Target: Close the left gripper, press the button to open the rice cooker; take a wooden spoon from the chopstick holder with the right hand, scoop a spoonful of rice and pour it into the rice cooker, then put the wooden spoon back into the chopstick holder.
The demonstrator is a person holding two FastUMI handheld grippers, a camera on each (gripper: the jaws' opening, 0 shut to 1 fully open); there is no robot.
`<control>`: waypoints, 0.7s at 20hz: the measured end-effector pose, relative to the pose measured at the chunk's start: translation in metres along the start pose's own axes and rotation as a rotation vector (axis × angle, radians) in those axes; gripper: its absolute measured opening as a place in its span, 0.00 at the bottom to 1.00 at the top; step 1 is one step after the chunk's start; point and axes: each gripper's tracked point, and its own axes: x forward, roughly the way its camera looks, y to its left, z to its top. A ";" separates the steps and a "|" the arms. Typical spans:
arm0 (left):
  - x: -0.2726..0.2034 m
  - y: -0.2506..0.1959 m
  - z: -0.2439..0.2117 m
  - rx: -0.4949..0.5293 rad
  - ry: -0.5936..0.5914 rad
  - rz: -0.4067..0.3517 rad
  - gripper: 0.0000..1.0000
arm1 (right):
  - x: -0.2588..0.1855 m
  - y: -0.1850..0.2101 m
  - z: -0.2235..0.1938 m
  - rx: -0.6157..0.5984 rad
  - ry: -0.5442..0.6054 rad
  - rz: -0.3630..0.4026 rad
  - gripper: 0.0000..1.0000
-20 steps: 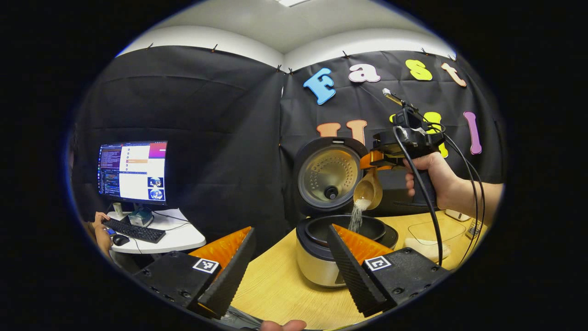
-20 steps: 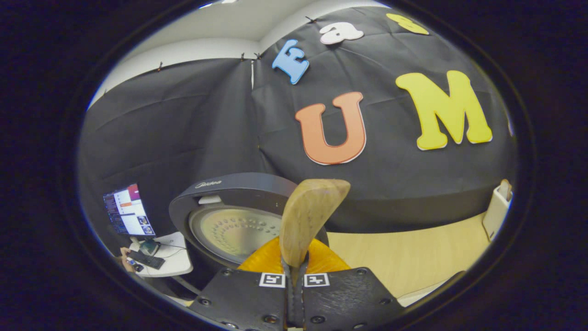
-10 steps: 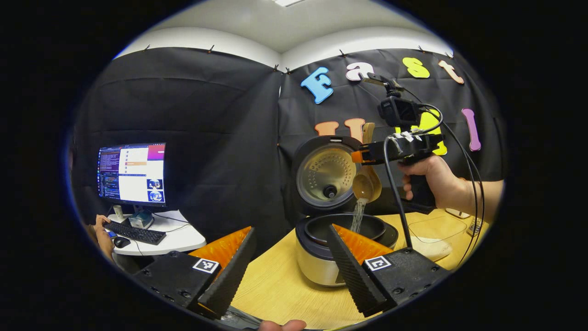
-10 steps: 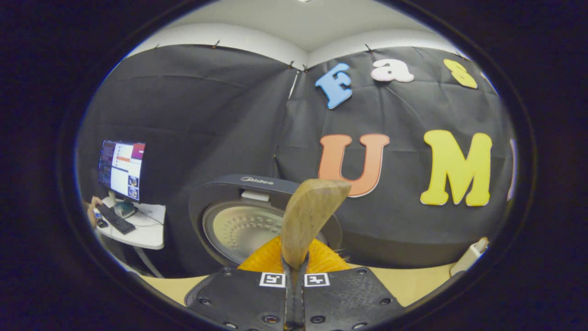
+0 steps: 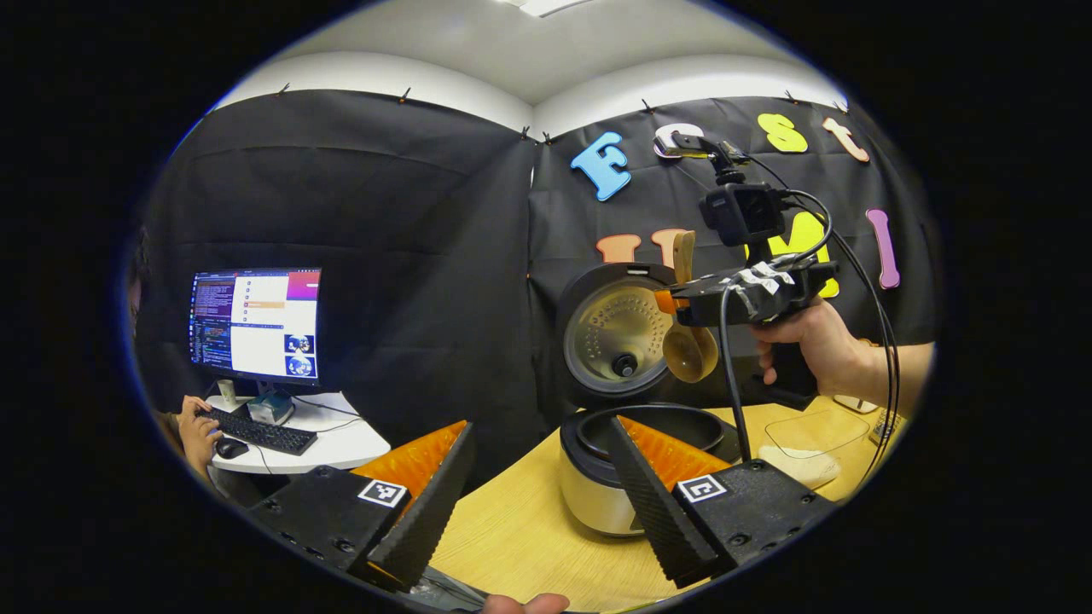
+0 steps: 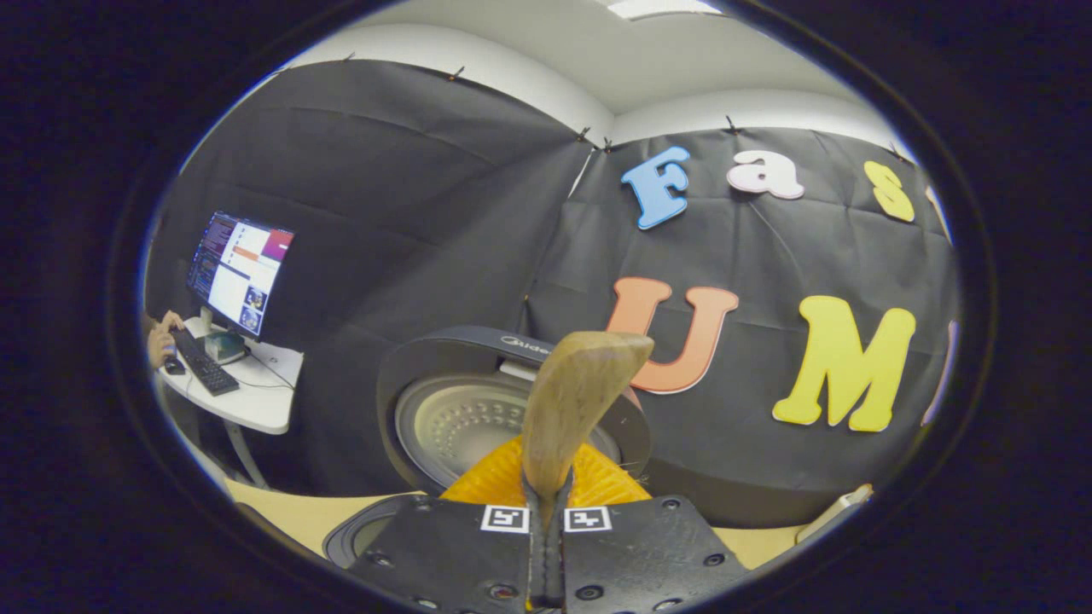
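Note:
The rice cooker (image 5: 597, 495) stands on the wooden table with its round lid (image 5: 616, 339) raised and its dark inner pot (image 5: 653, 428) exposed. Above the pot the wooden spoon (image 5: 689, 351) hangs bowl down, handle up, with my right gripper (image 5: 670, 300) shut on its handle, held by a hand (image 5: 815, 341). In the right gripper view the spoon's handle (image 6: 573, 401) rises between the shut fingers, with the lid (image 6: 478, 418) behind it. My left gripper (image 5: 537, 477) stands open in front of the cooker, nothing between its fingers.
A clear tray with something pale (image 5: 806, 452) lies on the table right of the cooker. At far left a person's hand (image 5: 198, 426) rests on a keyboard at a white desk (image 5: 333, 439) with a lit monitor (image 5: 254, 322).
Rice was streaming from the spoon into the pot; the stream has stopped. The right gripper has risen a little and tilted its view upward. The left gripper has held still.

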 end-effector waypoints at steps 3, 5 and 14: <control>0.000 -0.001 -0.001 -0.022 0.010 0.001 0.99 | -0.005 0.001 0.000 0.057 0.010 0.023 0.00; 0.000 -0.003 -0.001 -0.030 0.012 -0.005 0.99 | -0.008 -0.001 0.000 0.105 0.017 0.039 0.00; -0.002 -0.008 0.004 -0.017 0.000 -0.011 0.99 | -0.032 -0.029 0.006 0.259 0.000 0.036 0.00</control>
